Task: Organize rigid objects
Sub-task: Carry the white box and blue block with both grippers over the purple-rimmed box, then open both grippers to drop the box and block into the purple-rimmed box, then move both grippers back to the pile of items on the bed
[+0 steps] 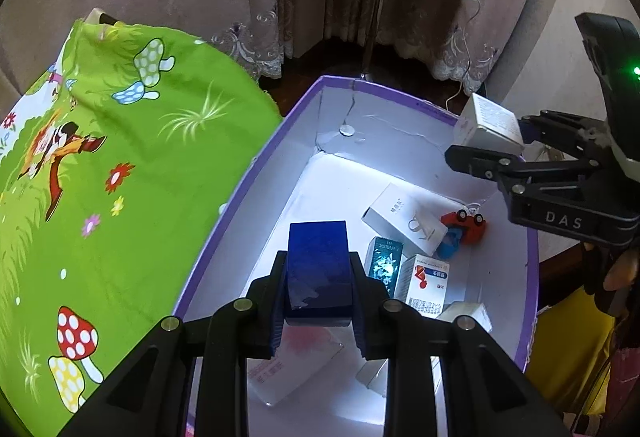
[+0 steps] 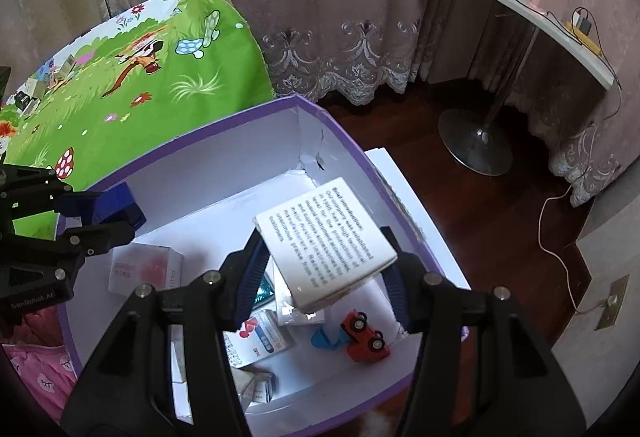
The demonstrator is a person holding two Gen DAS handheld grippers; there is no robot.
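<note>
So both grippers are hanging over the big purple-rimmed box [image 1: 256, 173] with the white inside, each with something clamped. The left gripper [image 1: 319, 277] has its fingers [image 1: 267, 301] clenched on a dark blue box [image 1: 318, 257], which sits upright between the pads, above the near-left part of the purple box floor. The right gripper [image 2: 324, 269] is grasping a white box with black print [image 2: 326, 237], tilted, pinched by its two sides; in the left wrist view that same white box shows up at about 2 o'clock, right over the far right rim. Down inside the purple box there's already a pile: a red toy car [image 2: 365, 335] at roughly 5 o'clock in the right wrist view with a small blue piece [image 2: 326, 339] just beside it, a white-and-red medicine carton [image 1: 426, 287], a teal patterned carton [image 1: 384, 263] touching it, a plain white box [image 1: 406, 219] behind those, and a pink-printed white box [image 2: 144, 269] over at 9 o'clock. A green mushroom-print cloth [image 1: 120, 177] lies just beside the box on its left.
</note>
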